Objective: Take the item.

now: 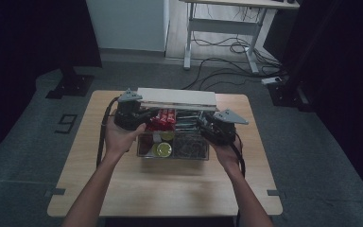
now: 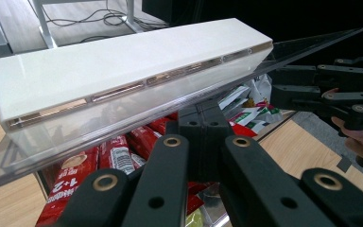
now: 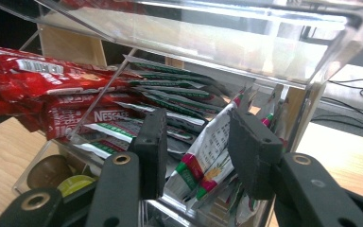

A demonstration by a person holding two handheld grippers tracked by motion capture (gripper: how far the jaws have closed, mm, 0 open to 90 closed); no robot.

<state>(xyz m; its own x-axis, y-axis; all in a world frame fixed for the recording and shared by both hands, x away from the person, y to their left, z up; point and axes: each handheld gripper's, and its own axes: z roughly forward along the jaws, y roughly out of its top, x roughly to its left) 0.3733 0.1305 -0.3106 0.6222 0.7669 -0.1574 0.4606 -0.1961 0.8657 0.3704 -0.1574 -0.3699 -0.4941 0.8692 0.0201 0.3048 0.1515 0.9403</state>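
Mid bench (image 1: 170, 189), toward the far edge: clear box (image 1: 139, 142) with 4 compartments. Raised above its far side, hinged lid (image 2: 123, 71) with a white bar on top, tilted up and pinched at its clear edge by the left claw (image 2: 203, 120), clenched on it from the box's left end. In the far right compartment, 1 white-and-green sachet (image 3: 205, 161), standing on end, long axis near upright and leaning slightly, upper end toward the right claw (image 3: 197, 137). Reaches in from the box's right end, under the lid, 1 pad on each flat face of the sachet, released, not yet pinching. Red sticks (image 3: 52, 90) beside it in the far left compartment, clear of the pads. Next, judging by this: close straight across the sachet's thin side, then draw it out along its length, under the lid.
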